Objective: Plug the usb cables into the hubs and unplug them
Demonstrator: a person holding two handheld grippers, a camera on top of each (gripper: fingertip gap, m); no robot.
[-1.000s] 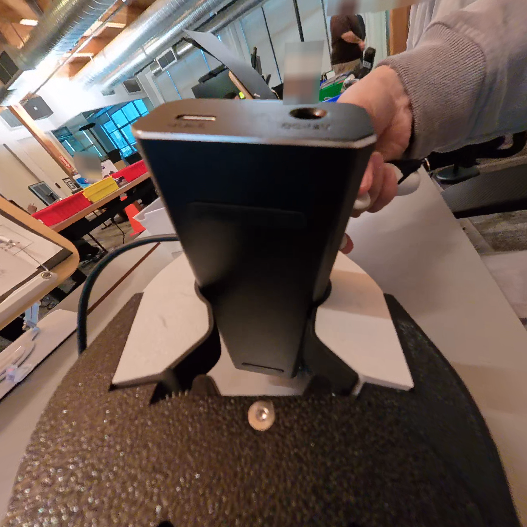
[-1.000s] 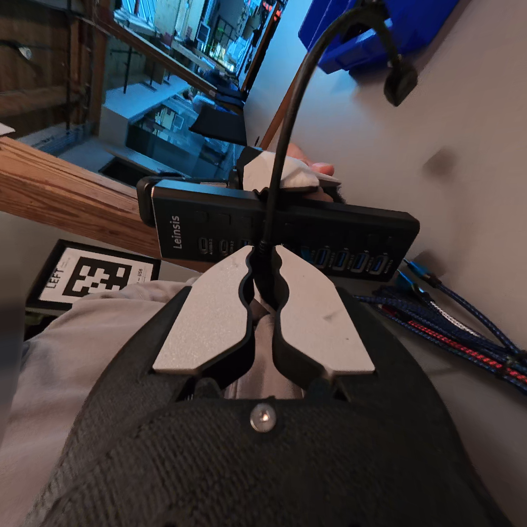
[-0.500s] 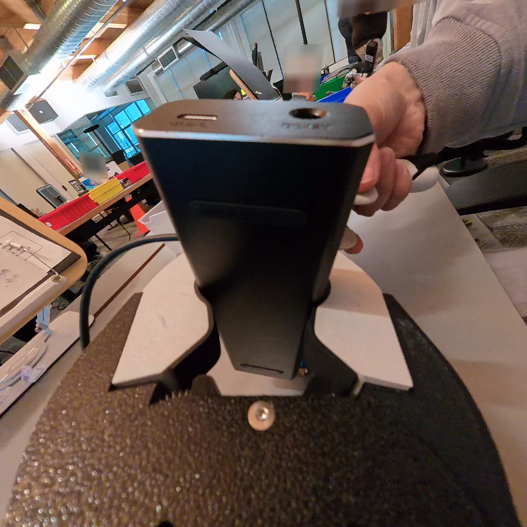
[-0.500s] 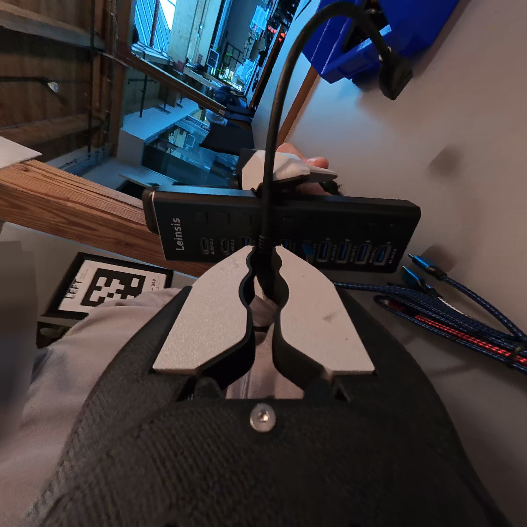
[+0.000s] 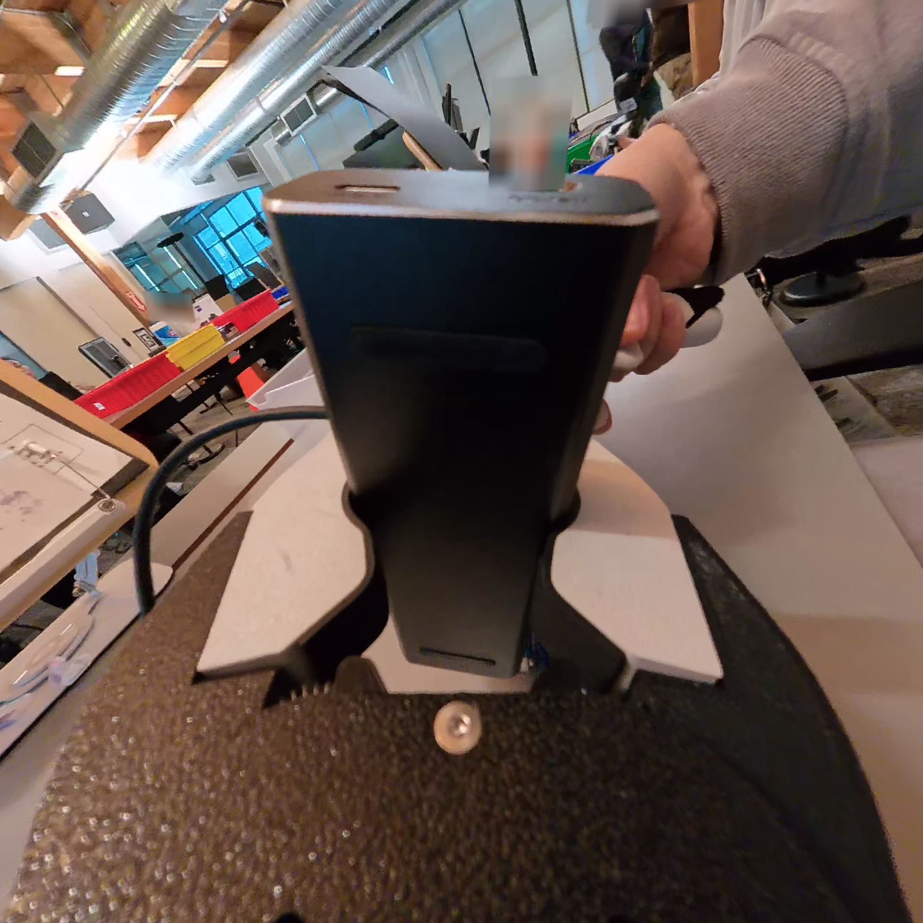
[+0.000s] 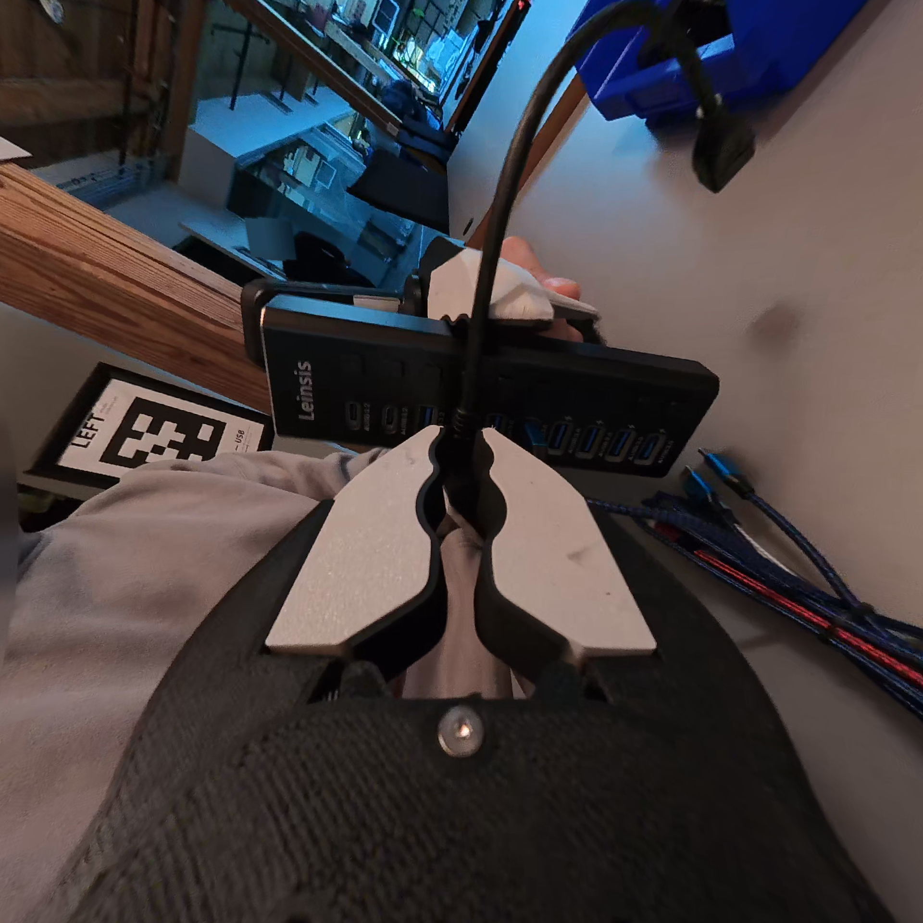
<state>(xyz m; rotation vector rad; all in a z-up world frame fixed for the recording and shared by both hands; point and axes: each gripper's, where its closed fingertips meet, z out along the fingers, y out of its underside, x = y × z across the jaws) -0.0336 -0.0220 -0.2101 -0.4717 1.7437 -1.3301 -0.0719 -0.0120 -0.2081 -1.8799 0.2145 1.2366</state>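
Observation:
My left gripper is shut on a black USB hub and holds it upright, end-on to the camera. In the right wrist view the same hub lies crosswise with its row of ports facing me, and the left gripper's fingers clamp it from behind. My right gripper is shut on the plug of a black cable, right in front of the port row. The cable arcs up over the hub to its free end. Whether the plug sits in a port is hidden.
A bundle of blue and red braided cables lies on the grey table at the right. A blue bin stands behind. A patterned marker card and a wooden beam are at the left. A grey-sleeved hand holds the right gripper.
Both grips are unchanged. The right gripper with the plug and the hub have only shifted slightly against each other; the hand beside the hub moved a little.

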